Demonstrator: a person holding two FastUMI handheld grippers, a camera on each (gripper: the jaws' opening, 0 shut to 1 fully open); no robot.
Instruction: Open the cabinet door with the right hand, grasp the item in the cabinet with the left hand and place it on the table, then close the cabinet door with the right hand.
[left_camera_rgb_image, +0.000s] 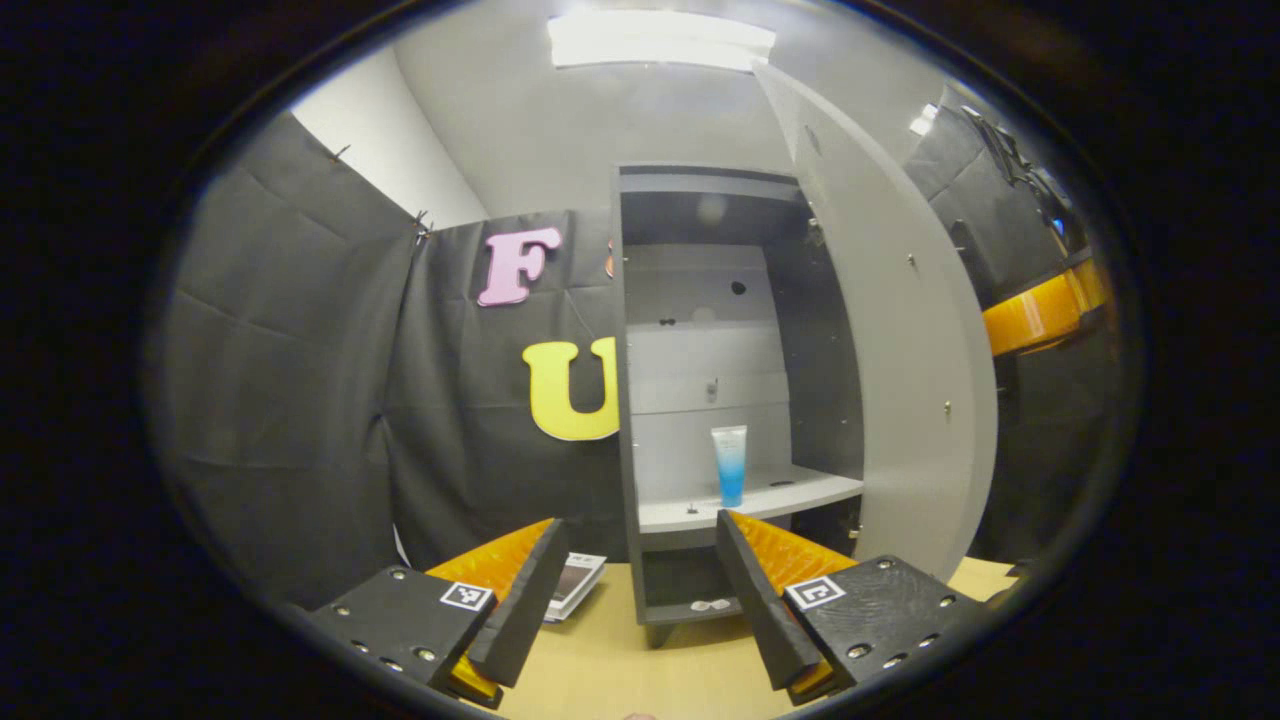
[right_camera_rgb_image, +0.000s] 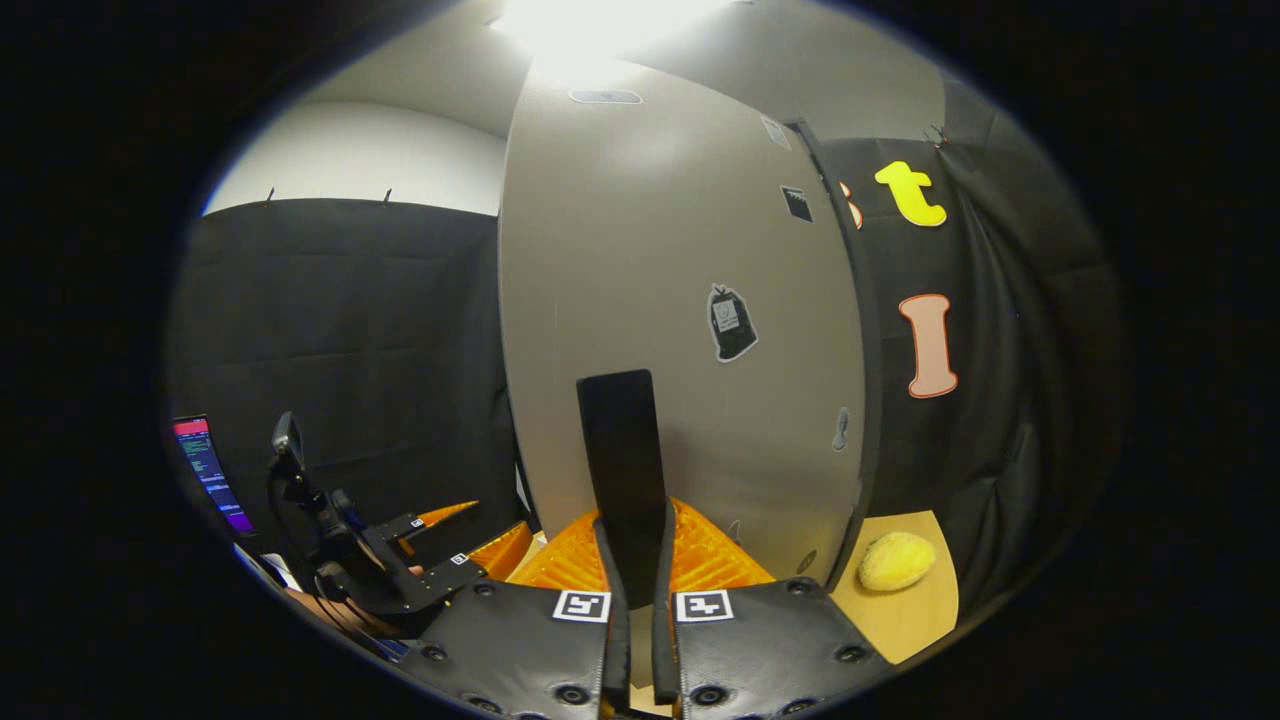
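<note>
Left gripper (left_camera_rgb_image: 640, 590): fingers wide apart, empty, facing tube (left_camera_rgb_image: 729, 465) on shelf (left_camera_rgb_image: 790, 495).
Right gripper (right_camera_rgb_image: 636, 590): fingers clamped on door handle (right_camera_rgb_image: 622, 455).

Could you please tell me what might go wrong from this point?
The slim blue-and-white tube stands upright on the grey cabinet shelf; a nudge from the open left hand-held gripper could topple it. If the right hand-held gripper, shut on the black door handle, slips, the grey door may swing inward.

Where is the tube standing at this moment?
In the left gripper view, the tube stands upright on the cabinet shelf, left of the open door, ahead of the open left claw.
</note>
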